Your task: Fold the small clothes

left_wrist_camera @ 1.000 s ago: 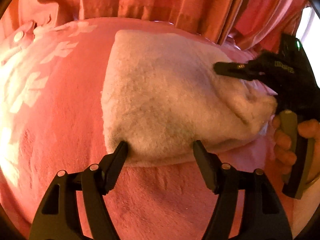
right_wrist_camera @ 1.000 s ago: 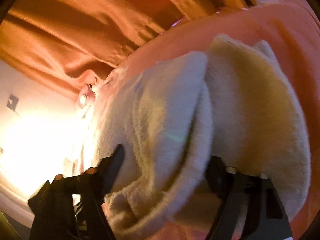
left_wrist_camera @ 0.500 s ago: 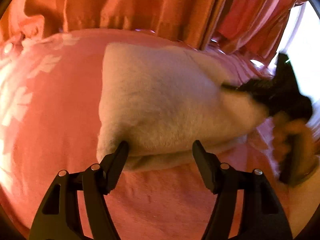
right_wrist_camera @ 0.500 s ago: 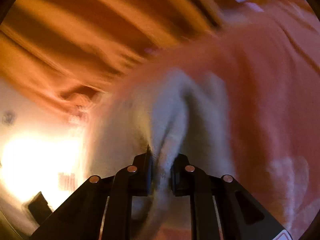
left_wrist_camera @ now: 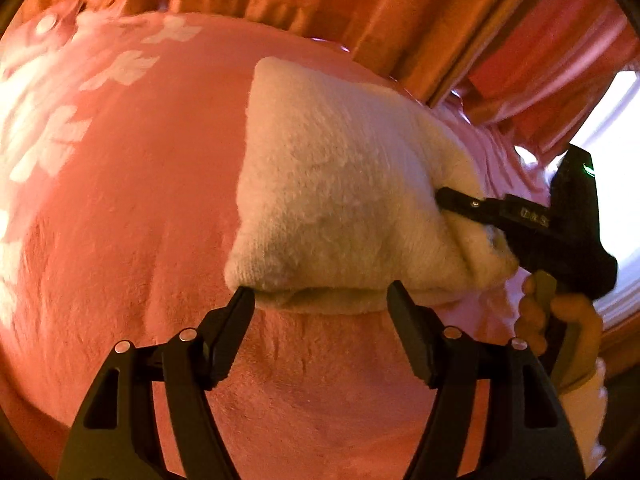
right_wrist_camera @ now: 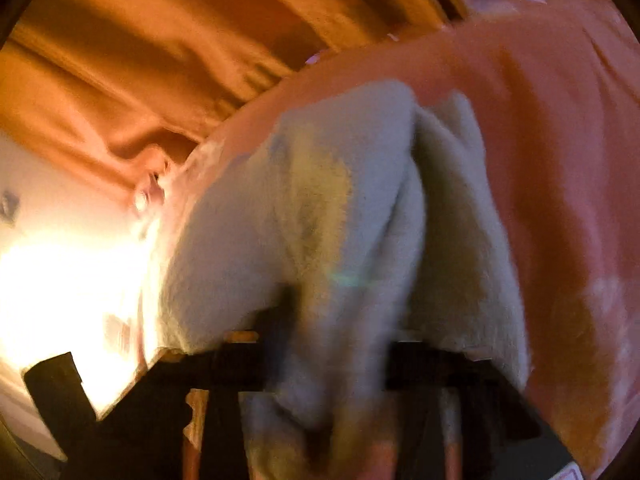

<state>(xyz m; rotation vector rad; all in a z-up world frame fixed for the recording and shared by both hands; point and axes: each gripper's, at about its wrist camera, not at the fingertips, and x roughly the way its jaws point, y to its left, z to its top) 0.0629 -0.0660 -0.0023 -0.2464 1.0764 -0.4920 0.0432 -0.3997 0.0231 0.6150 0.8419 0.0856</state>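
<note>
Sock (left_wrist_camera: 344,200), cream and fluffy, lies centre frame on a pink blanket (left_wrist_camera: 120,220), already doubled over. Right gripper (left_wrist_camera: 448,200), at the right edge, has just eased its jaws slightly yet pinches the sock's bunched end. Left gripper (left_wrist_camera: 320,304), at the bottom, stands wide and empty, its tips touching the near fold. Judged half done: the end remains to be tucked or laid flat.
</note>
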